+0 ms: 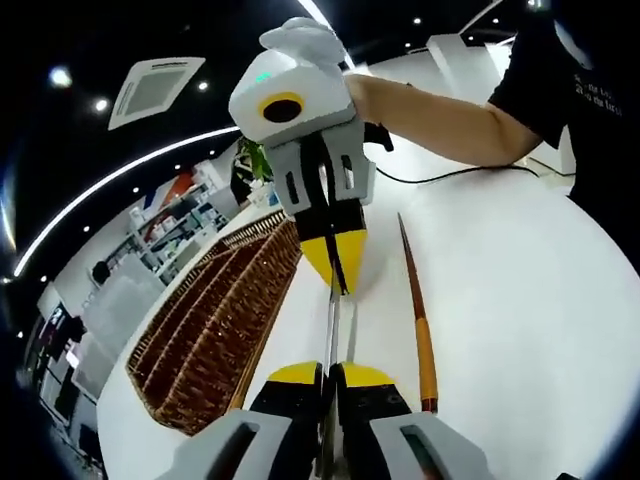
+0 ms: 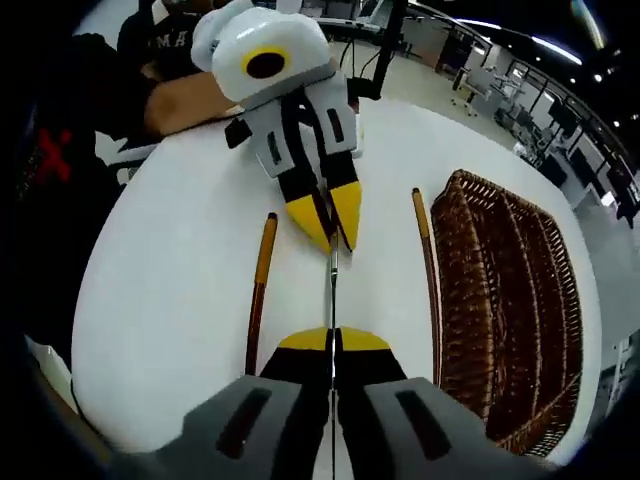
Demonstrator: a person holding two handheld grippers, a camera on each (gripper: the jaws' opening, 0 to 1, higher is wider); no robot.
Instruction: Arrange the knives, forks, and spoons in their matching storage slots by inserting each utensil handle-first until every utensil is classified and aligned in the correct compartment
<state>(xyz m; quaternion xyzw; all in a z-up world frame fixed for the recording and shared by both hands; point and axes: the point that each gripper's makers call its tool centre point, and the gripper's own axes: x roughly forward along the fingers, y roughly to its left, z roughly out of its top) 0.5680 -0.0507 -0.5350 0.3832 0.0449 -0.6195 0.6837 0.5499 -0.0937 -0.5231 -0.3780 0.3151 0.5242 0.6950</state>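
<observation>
Both grippers were clamped on one thin utensil: the left gripper [image 1: 330, 375] held one end, the right gripper [image 2: 333, 340] the other, the utensil [image 2: 333, 290] stretched between them above the table [image 2: 170, 260]. Its kind was too thin to tell. Two wooden-handled utensils [image 2: 262, 285] lay either side, one just beside the wicker tray [image 2: 520, 290] near the table's edge. Both jaws pulling apart could twist it or let it slip free

I note a brown woven wicker tray [image 2: 520, 300], white table [image 2: 180, 290], amber-brown utensil handles [image 2: 262, 262], and yellow-tipped grey-and-white left gripper [image 2: 330, 235].
</observation>
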